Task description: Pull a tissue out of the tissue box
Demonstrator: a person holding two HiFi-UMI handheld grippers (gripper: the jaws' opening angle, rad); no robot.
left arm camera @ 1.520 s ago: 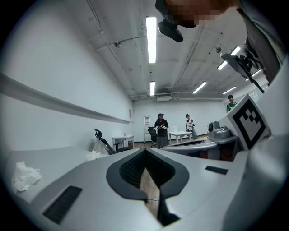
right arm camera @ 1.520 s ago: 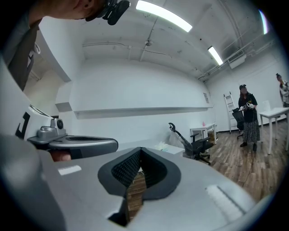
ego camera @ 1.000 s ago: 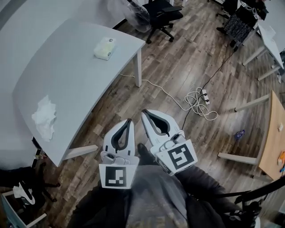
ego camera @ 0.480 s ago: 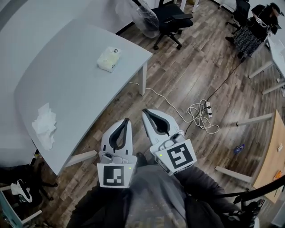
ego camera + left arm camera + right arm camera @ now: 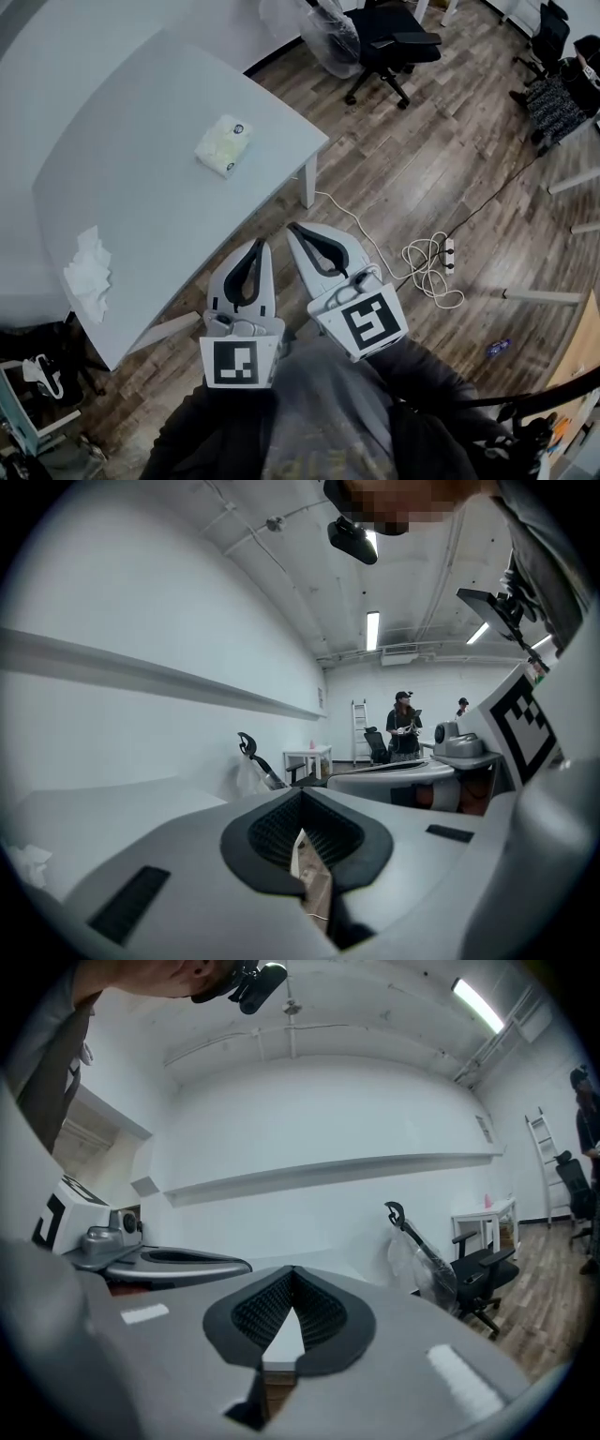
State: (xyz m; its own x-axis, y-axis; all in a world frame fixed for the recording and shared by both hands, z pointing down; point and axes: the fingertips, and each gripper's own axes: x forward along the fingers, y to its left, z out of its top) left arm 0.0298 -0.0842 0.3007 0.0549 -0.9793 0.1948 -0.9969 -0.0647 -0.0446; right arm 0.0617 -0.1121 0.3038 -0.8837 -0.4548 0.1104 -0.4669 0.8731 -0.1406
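Well apart from the tissue box (image 5: 224, 146) on the tabletop (image 5: 131, 202) | left gripper (image 5: 260, 245): jaws together, empty | right gripper (image 5: 293, 229): jaws together, empty

An open-plan office: a wide grey desk (image 5: 141, 187) stands on wood-plank flooring (image 5: 441, 159). Black swivel office chairs (image 5: 398, 42) sit beyond the desk's far corner, and a power strip (image 5: 448, 251) lies on the floor with its coiled cable (image 5: 424, 262). Tube lights (image 5: 372, 630) hang from a bare ceiling.
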